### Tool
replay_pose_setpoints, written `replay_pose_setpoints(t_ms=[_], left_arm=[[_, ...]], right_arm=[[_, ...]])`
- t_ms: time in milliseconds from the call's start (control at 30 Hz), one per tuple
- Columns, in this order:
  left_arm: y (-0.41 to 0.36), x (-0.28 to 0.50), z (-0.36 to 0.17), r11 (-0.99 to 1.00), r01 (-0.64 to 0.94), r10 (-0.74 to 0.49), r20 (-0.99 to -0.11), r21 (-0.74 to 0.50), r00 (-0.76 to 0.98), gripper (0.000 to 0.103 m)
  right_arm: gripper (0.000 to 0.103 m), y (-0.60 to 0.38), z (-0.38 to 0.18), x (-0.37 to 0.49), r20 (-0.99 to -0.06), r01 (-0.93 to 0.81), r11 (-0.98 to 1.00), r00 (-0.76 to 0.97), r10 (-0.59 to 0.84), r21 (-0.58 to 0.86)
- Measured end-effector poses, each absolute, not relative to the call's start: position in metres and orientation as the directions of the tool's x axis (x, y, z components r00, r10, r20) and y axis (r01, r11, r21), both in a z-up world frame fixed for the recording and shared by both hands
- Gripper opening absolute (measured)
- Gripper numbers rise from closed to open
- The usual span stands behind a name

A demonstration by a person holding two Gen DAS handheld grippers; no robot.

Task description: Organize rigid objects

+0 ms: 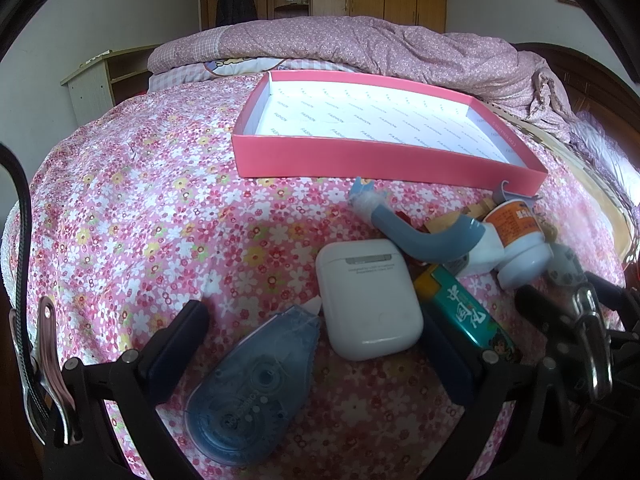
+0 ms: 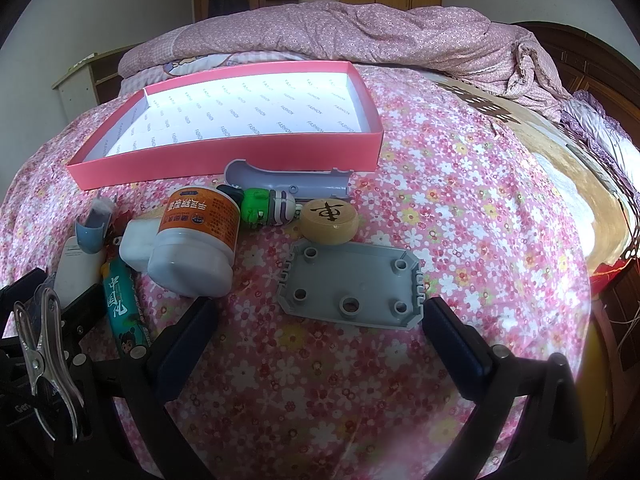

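Pink box [image 1: 384, 160] sits far on floral bedspread [image 1: 160, 200], small items near.
Left gripper [image 1: 316, 344] wide open around earbud case [image 1: 368, 300] (untouched); right gripper [image 2: 320, 332] wide open, holding nothing, near grey plate [image 2: 352, 284].

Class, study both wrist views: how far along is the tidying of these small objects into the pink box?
Done: nothing yet; the pink box shows only its printed lining. In hand: nothing; the left gripper stands open around the white earbud case and correction tape, the right gripper open before the grey plastic plate. Left: those, plus the white bottle, chess piece and green toy, all on the bedspread.
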State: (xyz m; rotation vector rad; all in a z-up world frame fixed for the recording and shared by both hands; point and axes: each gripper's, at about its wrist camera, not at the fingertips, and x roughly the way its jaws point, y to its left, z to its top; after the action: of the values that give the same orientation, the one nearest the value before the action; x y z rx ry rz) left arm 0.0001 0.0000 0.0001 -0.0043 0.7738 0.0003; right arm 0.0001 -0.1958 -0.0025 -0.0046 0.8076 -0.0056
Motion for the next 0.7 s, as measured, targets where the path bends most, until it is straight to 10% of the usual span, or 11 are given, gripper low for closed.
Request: replay_pose_setpoints(t_ms=[700], left_arm=[[0.014, -0.006, 0.008, 0.996, 0.035, -0.080, -0.699, -0.079, 0.711, 0.103]], right_arm=[[0.103, -0.202, -0.002, -0.005, -0.736, -0.063, 0.998, 0.676, 0.051, 0.011]])
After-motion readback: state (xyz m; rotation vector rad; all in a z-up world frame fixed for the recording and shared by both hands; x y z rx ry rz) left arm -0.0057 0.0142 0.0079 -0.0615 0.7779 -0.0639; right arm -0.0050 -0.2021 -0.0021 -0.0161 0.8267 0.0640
